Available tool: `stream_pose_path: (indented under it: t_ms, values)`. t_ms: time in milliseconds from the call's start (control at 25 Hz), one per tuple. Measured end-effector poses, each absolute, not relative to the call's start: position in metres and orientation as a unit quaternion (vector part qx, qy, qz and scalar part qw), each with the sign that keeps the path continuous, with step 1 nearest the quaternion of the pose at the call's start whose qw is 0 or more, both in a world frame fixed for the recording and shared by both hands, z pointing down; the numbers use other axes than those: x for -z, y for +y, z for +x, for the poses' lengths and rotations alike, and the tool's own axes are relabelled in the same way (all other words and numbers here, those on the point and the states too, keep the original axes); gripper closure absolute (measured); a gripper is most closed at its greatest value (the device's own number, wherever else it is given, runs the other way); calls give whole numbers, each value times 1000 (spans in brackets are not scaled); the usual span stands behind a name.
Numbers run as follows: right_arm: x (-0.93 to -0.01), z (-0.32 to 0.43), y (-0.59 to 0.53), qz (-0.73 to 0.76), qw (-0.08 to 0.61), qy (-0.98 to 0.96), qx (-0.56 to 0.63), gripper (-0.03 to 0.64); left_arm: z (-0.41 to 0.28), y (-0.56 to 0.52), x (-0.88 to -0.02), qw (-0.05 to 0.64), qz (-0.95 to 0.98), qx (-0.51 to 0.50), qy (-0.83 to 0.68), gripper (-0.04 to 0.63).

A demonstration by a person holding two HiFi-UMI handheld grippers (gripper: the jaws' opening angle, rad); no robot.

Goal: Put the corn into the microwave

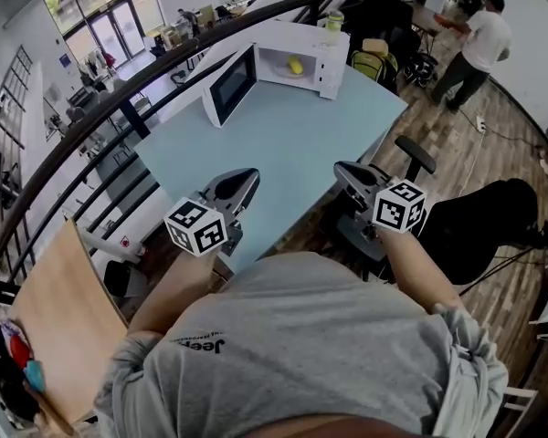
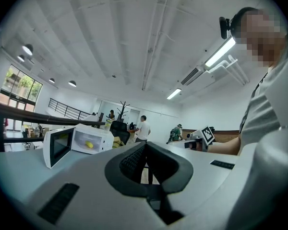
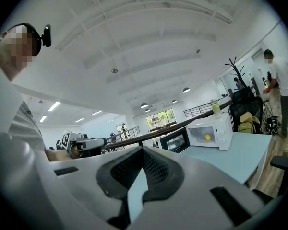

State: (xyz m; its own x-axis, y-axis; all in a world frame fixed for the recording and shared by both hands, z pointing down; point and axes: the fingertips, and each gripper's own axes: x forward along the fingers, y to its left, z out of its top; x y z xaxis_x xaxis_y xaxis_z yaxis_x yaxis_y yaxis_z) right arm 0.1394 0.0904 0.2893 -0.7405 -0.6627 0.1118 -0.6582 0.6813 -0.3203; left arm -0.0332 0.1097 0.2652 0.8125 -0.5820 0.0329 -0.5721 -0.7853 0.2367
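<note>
Left gripper: I've got the jaws pressed together, nothing between them. Right gripper is the same, closed and empty. Both hang low in the head view, by the blue table's near edge. Upper centre, the corn sits inside the microwave, with its door swung open.

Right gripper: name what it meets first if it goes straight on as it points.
Probably the blue table, skimming it; past that, the microwave's open door lies just right. Depth unclear.
</note>
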Motion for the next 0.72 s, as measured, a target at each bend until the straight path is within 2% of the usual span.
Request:
stream_pose_path:
  t_ms: [720]
  values:
    - [-294, 142, 90, -351, 5, 920, 172, 600, -32, 110, -271, 125, 941, 23, -314, 577]
